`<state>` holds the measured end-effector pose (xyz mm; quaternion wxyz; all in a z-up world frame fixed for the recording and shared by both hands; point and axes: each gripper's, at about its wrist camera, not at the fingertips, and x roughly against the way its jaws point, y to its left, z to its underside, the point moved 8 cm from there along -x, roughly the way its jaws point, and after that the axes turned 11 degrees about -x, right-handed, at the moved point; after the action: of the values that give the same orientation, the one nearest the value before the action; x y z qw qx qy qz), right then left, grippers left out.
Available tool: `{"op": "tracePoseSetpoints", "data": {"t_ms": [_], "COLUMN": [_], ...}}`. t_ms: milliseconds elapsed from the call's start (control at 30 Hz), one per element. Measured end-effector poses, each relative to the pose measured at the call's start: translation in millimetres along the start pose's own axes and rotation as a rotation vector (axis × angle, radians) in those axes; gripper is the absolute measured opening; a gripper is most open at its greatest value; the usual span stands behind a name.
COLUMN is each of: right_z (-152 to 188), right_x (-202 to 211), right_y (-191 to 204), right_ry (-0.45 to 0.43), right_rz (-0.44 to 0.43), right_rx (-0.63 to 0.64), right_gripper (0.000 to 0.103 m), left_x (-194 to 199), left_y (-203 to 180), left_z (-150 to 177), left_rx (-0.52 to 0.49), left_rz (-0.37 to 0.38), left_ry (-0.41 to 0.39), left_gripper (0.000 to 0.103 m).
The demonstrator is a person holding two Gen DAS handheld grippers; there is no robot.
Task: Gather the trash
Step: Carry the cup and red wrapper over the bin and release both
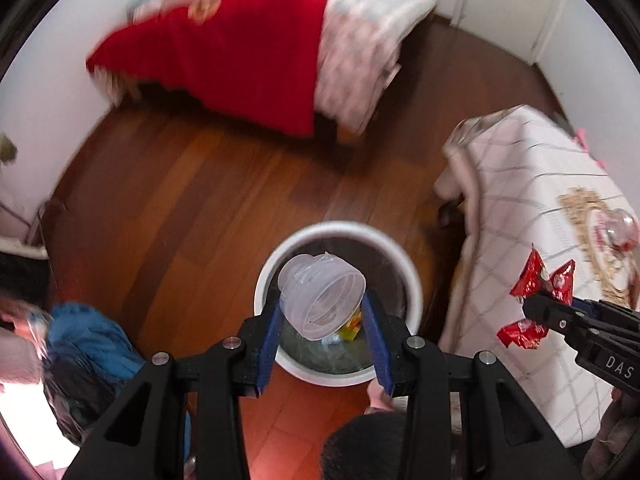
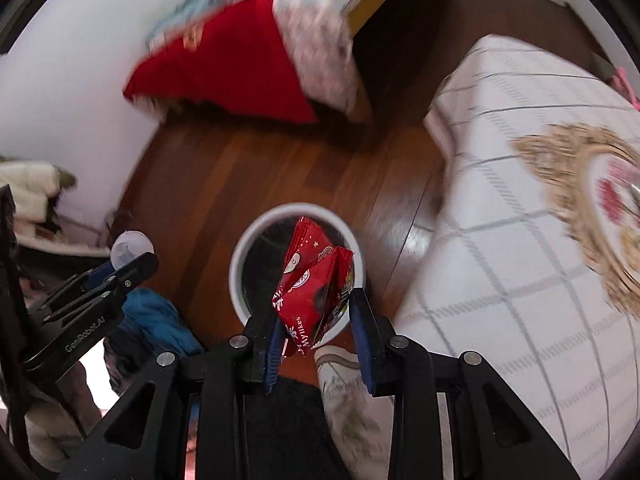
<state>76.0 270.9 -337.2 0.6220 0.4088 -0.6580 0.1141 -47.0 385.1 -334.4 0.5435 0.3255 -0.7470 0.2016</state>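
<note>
Left claw (image 1: 324, 312) grips a clear ribbed plastic cup (image 1: 322, 296); right claw (image 2: 316, 316) pinches red foil snack wrappers (image 2: 316, 280). Centre each over the round white bin's (image 1: 414, 280) rim, then release low.

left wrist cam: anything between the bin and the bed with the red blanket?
Nothing. In the left wrist view, only bare wooden floor lies between the white trash bin and the bed with the red blanket. The right wrist view shows the same.

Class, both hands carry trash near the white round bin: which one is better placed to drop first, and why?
Left, probably. The left tool holds the clear plastic cup over the white round bin; in that view the right tool with its red snack wrappers sits off to the side.
</note>
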Motion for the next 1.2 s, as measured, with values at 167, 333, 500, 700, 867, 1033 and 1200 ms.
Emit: {"op": "tracePoseSetpoints", "data": {"t_ms": [167,333,500,700,867,1033,1200], "right_z": [-4,-1,0,-2,-7,-5,4], "right_x": [-84,-139,-171,-182,-171,-149,-122], "right_y": [14,14,11,11,11,8,5], "right_ry": [0.124,0.208,0.258,0.276,0.258,0.233,0.195], "right_rz": [0.078,0.124,0.138,0.155,0.153,0.186,0.231], "right_rx": [0.033,0.034,0.025,0.050,0.045,0.058,0.067], "right_gripper": [0.033,0.033,0.038,0.066,0.092,0.103,0.103], "left_x": [-65,-102,-107,-101,-86,-63,-38], "left_y": [15,20,31,41,50,57,56], "left_z": [16,26,35,33,37,45,51], "left_rx": [0.060,0.103,0.131,0.160,0.167,0.149,0.139], "left_rz": [0.077,0.111,0.111,0.112,0.068,-0.009,-0.048], "left_ry": [0.129,0.206,0.216,0.205,0.189,0.147,0.093], "left_gripper": [0.036,0.037,0.038,0.069,0.099,0.102,0.103]}}
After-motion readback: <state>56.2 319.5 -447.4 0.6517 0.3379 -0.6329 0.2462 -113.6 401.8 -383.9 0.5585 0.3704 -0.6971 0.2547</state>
